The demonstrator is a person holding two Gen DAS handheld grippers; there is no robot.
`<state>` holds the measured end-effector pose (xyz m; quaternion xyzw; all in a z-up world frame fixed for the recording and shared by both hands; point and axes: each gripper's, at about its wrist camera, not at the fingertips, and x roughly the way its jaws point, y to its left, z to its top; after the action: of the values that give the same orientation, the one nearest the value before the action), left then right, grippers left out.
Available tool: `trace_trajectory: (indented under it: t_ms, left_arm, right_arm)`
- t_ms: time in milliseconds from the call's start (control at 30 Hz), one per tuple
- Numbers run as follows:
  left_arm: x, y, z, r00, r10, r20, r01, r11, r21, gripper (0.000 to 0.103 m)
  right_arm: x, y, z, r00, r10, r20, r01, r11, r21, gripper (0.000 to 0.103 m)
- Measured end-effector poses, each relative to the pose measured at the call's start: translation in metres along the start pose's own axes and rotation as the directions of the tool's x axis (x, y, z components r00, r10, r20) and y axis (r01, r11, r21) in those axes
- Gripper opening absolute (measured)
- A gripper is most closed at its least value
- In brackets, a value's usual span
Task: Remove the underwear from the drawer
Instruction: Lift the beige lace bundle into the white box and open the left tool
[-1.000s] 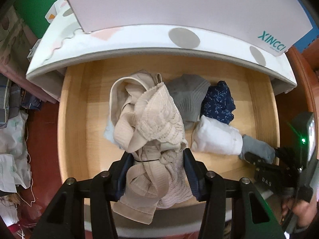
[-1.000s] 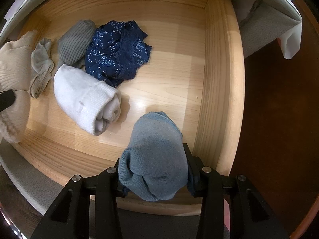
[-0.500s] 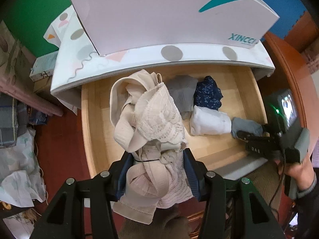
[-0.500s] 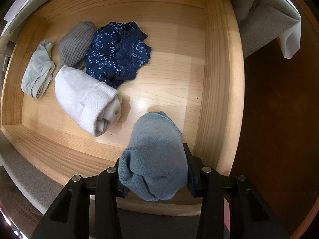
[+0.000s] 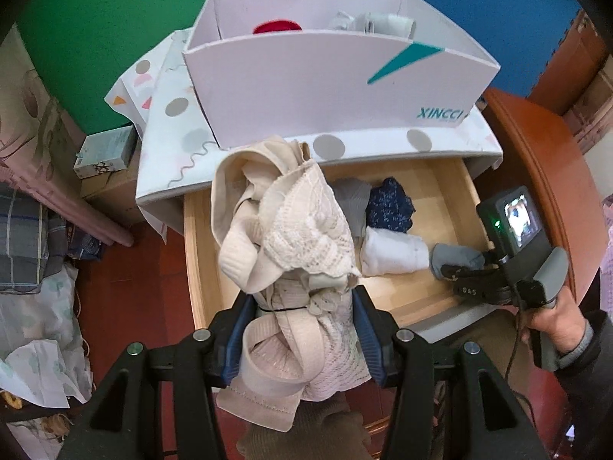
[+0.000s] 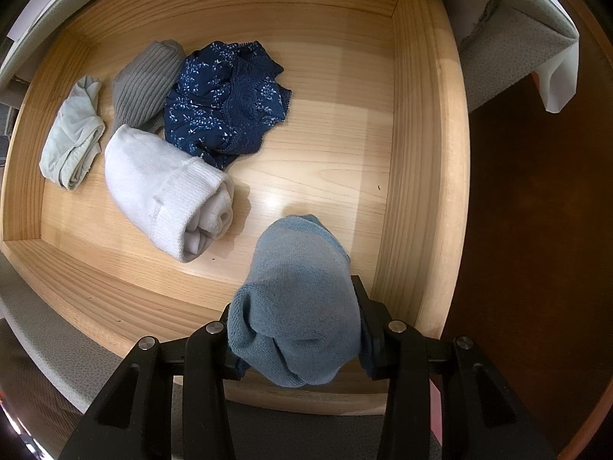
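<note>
The left gripper (image 5: 302, 329) is clamped on a beige lace bra (image 5: 291, 237), low in the frame, above the open wooden drawer (image 5: 199, 268). The right gripper (image 6: 297, 329) pinches a blue-grey sock roll (image 6: 299, 306) at bottom centre, inside the drawer's front right corner. Navy floral underwear (image 6: 226, 111) lies upper centre on the drawer floor.

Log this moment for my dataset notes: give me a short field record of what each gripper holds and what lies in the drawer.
left gripper: shut on beige lace underwear, held above the drawer
right gripper: shut on blue-grey sock roll, low over the drawer's front right corner
drawer: open, light wood
lying in drawer: white sock roll, navy floral underwear, grey ribbed sock roll, pale green garment
on top of cabinet: white box marked XINCCI
</note>
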<state>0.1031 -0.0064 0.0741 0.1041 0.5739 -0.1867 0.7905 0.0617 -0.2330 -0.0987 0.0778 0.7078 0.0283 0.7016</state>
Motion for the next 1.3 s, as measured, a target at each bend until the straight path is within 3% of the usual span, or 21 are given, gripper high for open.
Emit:
trace_trajectory:
  t_ms: [433, 833, 1300]
  left_arm:
    - [-0.051, 0.015, 0.016, 0.989, -0.021, 0.145, 0.027, 0.999, -0.042, 0.051]
    - [-0.101, 0.018, 0.069, 0.952, 0.013, 0.305, 0.008, 0.998, -0.068, 0.051]
    - [-0.106, 0.021, 0.144, 0.904, 0.117, 0.411, -0.095, 0.993, -0.074, 0.051]
  right_arm:
    - [0.000, 0.000, 0.000, 1.000, -0.002, -0.001, 0.002, 1.000, 0.000, 0.039]
    - [0.000, 0.000, 0.000, 1.000, -0.004, -0.003, 0.004, 1.000, -0.001, 0.039]
    - [-0.001, 0.001, -0.001, 1.000, -0.002, -0.002, 0.002, 1.000, -0.001, 0.039]
